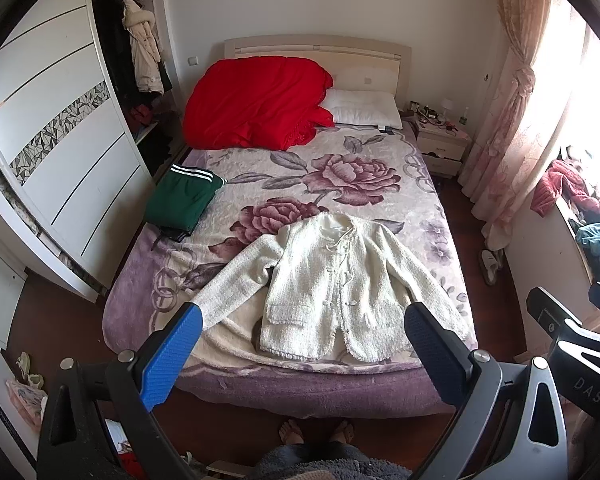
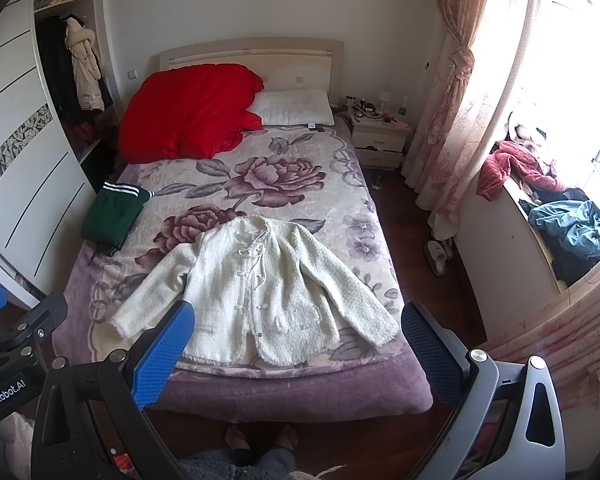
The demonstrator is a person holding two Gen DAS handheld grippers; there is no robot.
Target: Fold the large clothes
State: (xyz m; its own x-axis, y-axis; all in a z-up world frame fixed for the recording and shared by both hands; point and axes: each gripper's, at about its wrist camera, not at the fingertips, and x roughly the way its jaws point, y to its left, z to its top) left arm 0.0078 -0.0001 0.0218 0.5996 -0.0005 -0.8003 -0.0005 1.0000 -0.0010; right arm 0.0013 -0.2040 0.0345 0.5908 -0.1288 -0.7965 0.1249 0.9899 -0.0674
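Observation:
A cream fuzzy jacket lies spread flat, front up, near the foot of the bed, both sleeves angled outward. A folded green garment with white stripes rests at the bed's left edge. My left gripper hovers open above the foot of the bed, nothing between its blue-padded fingers. My right gripper is likewise open and empty, held high over the jacket's hem. Each gripper's frame shows at the other view's edge.
The bed carries a floral purple blanket, a red quilt and a white pillow at the head. A wardrobe stands left, a nightstand and curtains right. A person's bare feet stand at the foot.

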